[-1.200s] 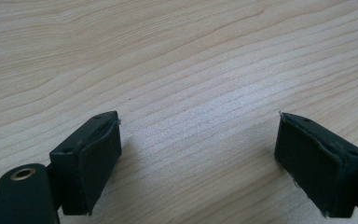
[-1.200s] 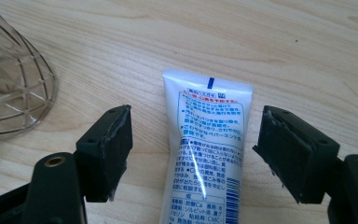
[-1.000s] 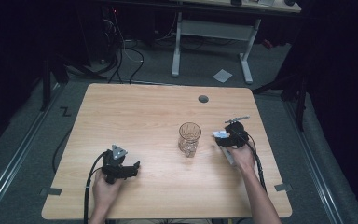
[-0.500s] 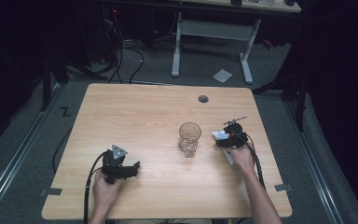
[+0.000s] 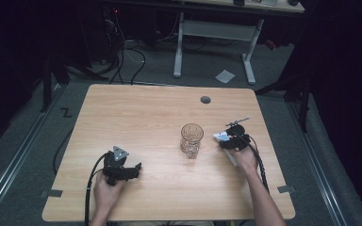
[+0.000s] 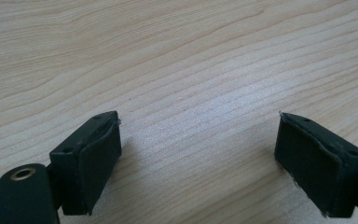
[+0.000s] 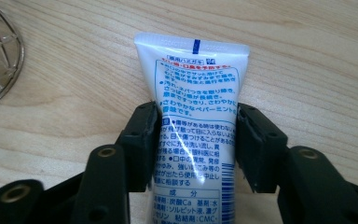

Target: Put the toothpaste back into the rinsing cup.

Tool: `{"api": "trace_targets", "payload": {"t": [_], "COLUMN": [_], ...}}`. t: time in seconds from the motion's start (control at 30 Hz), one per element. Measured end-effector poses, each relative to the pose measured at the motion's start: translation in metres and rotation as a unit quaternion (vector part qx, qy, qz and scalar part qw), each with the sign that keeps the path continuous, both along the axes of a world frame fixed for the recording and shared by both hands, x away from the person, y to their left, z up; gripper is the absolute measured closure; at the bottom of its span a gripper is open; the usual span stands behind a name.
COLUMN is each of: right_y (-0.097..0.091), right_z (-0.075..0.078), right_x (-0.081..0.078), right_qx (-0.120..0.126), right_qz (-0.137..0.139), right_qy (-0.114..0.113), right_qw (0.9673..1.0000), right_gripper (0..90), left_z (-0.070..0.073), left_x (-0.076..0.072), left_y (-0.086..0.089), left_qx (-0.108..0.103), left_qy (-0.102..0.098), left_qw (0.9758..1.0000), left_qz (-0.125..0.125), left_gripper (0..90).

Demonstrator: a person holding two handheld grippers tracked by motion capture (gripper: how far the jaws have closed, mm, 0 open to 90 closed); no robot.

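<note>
Right claw (image 7: 193, 140) is clamped on a white tube (image 7: 193, 112), one jaw pressed to each long edge, crimped end pointing away from the hand. From above, the right claw (image 5: 231, 140) sits just right of the wire cup (image 5: 191, 140), near it but apart, with the tube (image 5: 221, 137) poking out toward the cup. In the right gripper view the cup's rim (image 7: 0, 60) curves in at the upper left.

Left claw (image 6: 193, 163) is spread wide with nothing between the jaws, just bare table (image 6: 182, 60) under it. In the high view that left claw (image 5: 121, 170) rests low on the near left of the table (image 5: 146, 108), well apart from the cup.

My guess: the tube is headed for the cup. To do that well, lift it clear of the rim first, tip the crimped end down over the opening, and only then let go. The cup looks light, so a sideways knock could tip it.
</note>
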State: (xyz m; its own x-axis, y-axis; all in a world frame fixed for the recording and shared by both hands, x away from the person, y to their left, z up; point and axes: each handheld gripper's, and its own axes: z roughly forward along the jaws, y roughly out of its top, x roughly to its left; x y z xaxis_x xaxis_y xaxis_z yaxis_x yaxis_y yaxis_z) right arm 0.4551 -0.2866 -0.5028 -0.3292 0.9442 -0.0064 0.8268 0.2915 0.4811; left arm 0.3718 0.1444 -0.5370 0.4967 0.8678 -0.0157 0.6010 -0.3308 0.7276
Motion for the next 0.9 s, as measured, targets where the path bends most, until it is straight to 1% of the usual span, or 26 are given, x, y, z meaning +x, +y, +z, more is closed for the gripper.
{"api": "trace_targets", "payload": {"t": [0.07, 0.17, 0.23, 0.27, 0.33, 0.4, 0.53, 0.67, 0.9], "right_y": [0.0, 0.0, -0.001, -0.002, -0.004, -0.004, -0.004, -0.003, -0.005], "right_z": [0.002, 0.005, 0.006, 0.007, 0.007, 0.008, 0.011, 0.017, 0.033], "right_x": [0.0, -0.002, -0.002, -0.003, -0.003, -0.004, -0.008, -0.014, -0.024], "right_qx": [-0.001, -0.004, 0.0, 0.007, 0.014, 0.012, 0.022, 0.031, 0.046], "right_qz": [0.003, 0.015, 0.017, 0.014, 0.016, 0.021, 0.03, 0.039, 0.052], "right_qy": [0.0, -0.003, -0.004, -0.002, -0.007, -0.007, -0.018, -0.035, -0.057], "right_qw": [1.0, 0.9999, 0.9998, 0.9999, 0.9998, 0.9997, 0.9991, 0.9981, 0.996], "right_gripper": [57.7, 61.9, 63.5, 64.1, 64.8, 65.3, 66.0, 66.3, 66.8], "left_z": [0.0, 0.0, 0.0, 0.0, 0.0, 0.0, 0.0, 0.0, 0.0], "left_x": [0.0, 0.0, 0.0, 0.0, 0.0, 0.0, 0.0, 0.0, 0.0], "left_y": [0.0, 0.0, 0.0, 0.0, 0.0, 0.0, 0.0, 0.0, 0.0], "left_qx": [0.0, 0.0, 0.0, 0.0, 0.0, 0.0, 0.0, 0.0, 0.0], "left_qy": [0.0, 0.0, 0.0, 0.0, 0.0, 0.0, 0.0, 0.0, 0.0], "left_qw": [1.0, 1.0, 1.0, 1.0, 1.0, 1.0, 1.0, 1.0, 1.0], "left_qz": [0.0, 0.0, 0.0, 0.0, 0.0, 0.0, 0.0, 0.0, 0.0], "left_gripper": [14.8, 14.8, 14.8, 14.8, 14.8, 14.8, 14.8, 14.8, 14.8]}}
